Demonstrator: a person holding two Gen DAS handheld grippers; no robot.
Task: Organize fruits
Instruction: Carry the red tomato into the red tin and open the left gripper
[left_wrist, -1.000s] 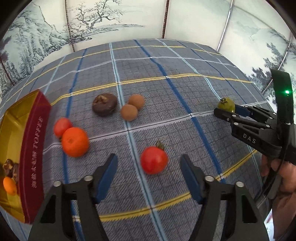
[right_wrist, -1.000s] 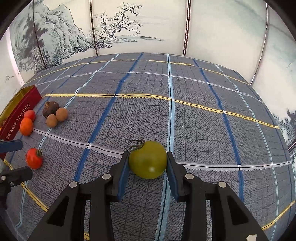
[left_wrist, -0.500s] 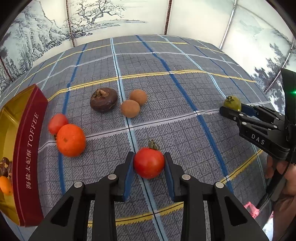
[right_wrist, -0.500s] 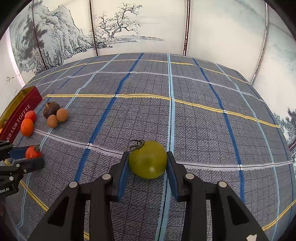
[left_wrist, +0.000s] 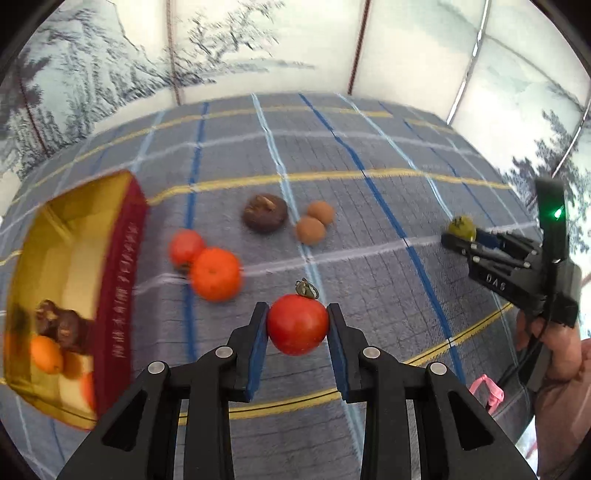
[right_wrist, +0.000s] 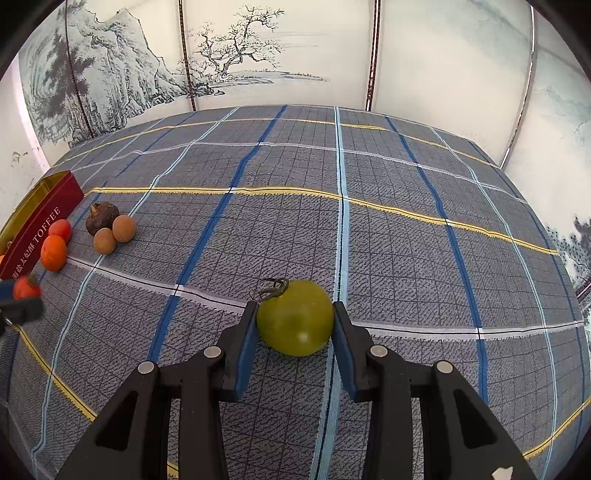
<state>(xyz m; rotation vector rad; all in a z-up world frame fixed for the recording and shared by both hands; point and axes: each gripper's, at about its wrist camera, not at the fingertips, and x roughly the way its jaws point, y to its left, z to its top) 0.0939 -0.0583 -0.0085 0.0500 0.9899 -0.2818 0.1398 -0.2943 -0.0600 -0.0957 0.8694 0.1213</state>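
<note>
At the far left of the left wrist view stood the red and gold tin (left_wrist: 122, 295), marked TOFFEE in the right wrist view, tilted and blurred, with dark brown fruits (left_wrist: 61, 328) and a small orange fruit (left_wrist: 46, 354) inside it; just right of the tin, on the checked cloth (left_wrist: 369, 206), a small red fruit (left_wrist: 185, 247) touched an orange tangerine (left_wrist: 215, 273); beyond them lay a dark brown wrinkled fruit (left_wrist: 264, 213) and, just beside it, two tan round fruits (left_wrist: 314, 223) touching each other; in the middle foreground the left gripper (left_wrist: 297, 325) was clamped on a red tomato (left_wrist: 297, 324), its blue pads pressed against both sides and the stem pointing away from the camera; whether the tomato sat on the cloth or was raised off it could not be told; at the right edge a hand (left_wrist: 554, 343) held the right gripper (left_wrist: 460, 232), seen there from the side; in its own view the right gripper (right_wrist: 295, 321) was closed on a green tomato (right_wrist: 294, 317), pads tight on either flank, the curled stem at upper left, over a white stripe of the cloth (right_wrist: 406, 229); behind the table hung a painted screen (right_wrist: 240, 59) of pines and cliffs.
</note>
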